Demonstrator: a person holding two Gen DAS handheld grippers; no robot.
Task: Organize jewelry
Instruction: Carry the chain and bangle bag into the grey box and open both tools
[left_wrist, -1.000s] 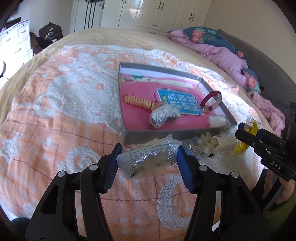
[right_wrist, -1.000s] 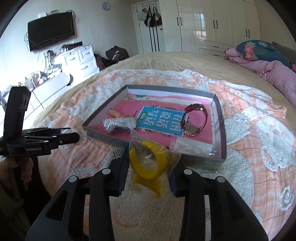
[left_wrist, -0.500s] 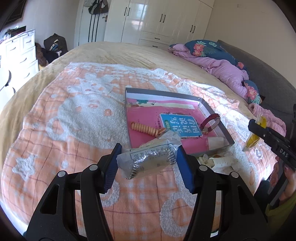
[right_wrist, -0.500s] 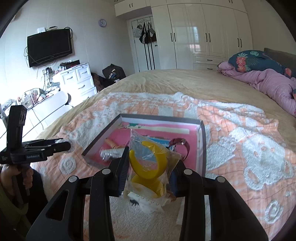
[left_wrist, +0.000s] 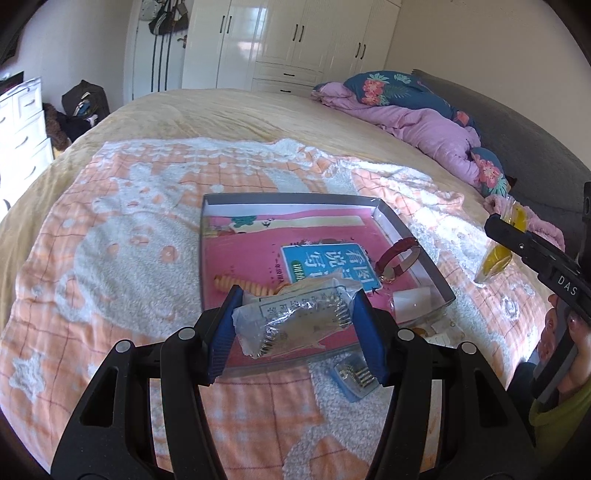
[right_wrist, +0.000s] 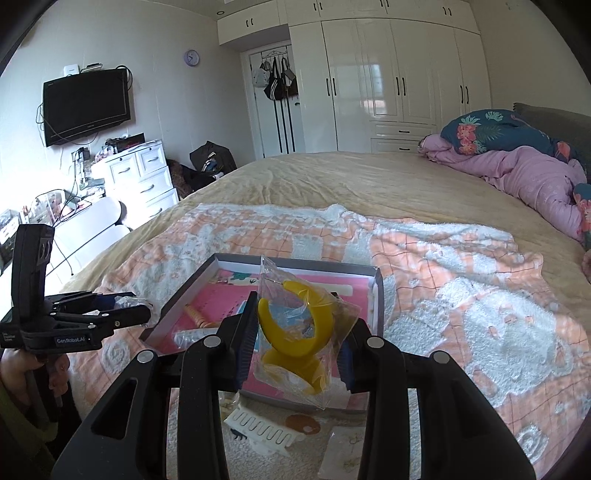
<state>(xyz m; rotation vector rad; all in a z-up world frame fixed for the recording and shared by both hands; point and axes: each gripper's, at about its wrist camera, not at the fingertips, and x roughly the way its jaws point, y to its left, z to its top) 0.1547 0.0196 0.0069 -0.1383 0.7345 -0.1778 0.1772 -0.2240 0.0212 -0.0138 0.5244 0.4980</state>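
Pinching a crinkled clear packet (left_wrist: 295, 325) with a row of small metal pieces inside, the left tongs (left_wrist: 295, 332) hold it in the air above the near edge of the grey tray (left_wrist: 413, 236), blue pads pressed against both ends of the packet. The right tongs (right_wrist: 299, 350) grip a clear bag with yellow crescent pieces (right_wrist: 299, 332), also lifted, in front of the same tray. In the left wrist view those right tongs show at the far right with the yellow bag hanging from their tip, and a hand (left_wrist: 565, 354) is around the handle.

The tray lies on an orange-and-white blanket (left_wrist: 110, 240) spread over the bed (left_wrist: 240, 110). Its floor is pink, with a blue printed card (left_wrist: 332, 266) in the middle, a red bracelet (left_wrist: 397, 260) standing on edge near the right wall, and an orange ribbed piece (left_wrist: 240, 286) near the left side, partly hidden by the packet. A small clear bag (left_wrist: 412, 304) leans in the near right corner.

Outside the tray, on the blanket just beside its near wall, lie a small blue-backed packet of metal pieces (left_wrist: 352, 374), a white card with slots (right_wrist: 266, 424), and a flat clear bag (right_wrist: 347, 454) whose contents are too small to tell.
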